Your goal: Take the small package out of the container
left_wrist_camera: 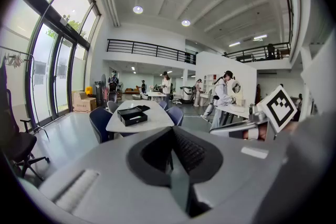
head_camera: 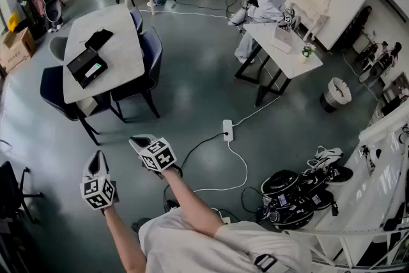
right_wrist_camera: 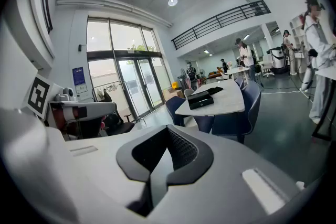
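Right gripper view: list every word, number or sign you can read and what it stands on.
Blue notice left of the glass doors: print too small to read.
Marker cube at left: black-and-white pattern, no letters.
No readable text.

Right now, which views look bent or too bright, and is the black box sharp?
Head view: strong fisheye, floor glare, black box sharp. Left gripper view: dark round border, windows washed out, box small but clear. Right gripper view: same bending, bright glass doors.
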Demonstrator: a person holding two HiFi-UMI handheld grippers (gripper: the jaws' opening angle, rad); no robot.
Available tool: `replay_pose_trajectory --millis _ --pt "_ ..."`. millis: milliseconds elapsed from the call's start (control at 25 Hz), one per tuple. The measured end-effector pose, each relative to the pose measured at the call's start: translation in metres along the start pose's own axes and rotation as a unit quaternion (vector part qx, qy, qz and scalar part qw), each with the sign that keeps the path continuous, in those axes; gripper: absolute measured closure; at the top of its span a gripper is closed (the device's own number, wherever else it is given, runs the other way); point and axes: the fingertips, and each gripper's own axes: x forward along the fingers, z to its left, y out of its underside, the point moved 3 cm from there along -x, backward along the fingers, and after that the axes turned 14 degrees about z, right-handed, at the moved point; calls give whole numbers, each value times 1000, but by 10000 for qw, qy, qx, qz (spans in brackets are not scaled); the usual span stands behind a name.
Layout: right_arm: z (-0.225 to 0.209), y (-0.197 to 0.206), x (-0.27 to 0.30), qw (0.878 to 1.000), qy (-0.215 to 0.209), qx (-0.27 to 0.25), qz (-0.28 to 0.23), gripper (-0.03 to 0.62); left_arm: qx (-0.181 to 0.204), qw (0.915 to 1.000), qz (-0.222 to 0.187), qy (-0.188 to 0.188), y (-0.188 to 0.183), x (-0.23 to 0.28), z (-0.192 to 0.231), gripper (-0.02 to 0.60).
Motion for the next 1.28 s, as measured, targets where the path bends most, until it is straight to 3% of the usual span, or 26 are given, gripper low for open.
replay_pose_trajectory --millis 280,480,560,640,720,840,1000,1280 --pt "-9 -5 5 9999 -118 -83 43 597 -15 9999 98 -54 -7 10 -2 529" --pt "-6 -6 1 9997 -189 -146 -53 599 -491 9956 754 241 -2 11 -2 529" --pt "-2 -7 4 9990 -315 -242 -185 608 -487 9970 534 289 -9 7 -1 529" --pt "-5 -6 11 9985 -375 -377 -122 608 -391 9989 -118 249 -27 3 0 530" --pt "-16 -4 16 9989 -351 -281 -106 606 -366 9982 -400 272 -36 10 -2 531" --pt "-33 -13 18 9978 -464 247 -394 604 -321 9990 -205 224 -38 29 5 529" --pt "-45 -37 25 9889 -941 806 -821 597 -329 9987 -139 351 -45 53 22 530" --pt "-86 -71 69 9935 -781 607 -560 597 -338 9973 -181 619 -89 122 57 531"
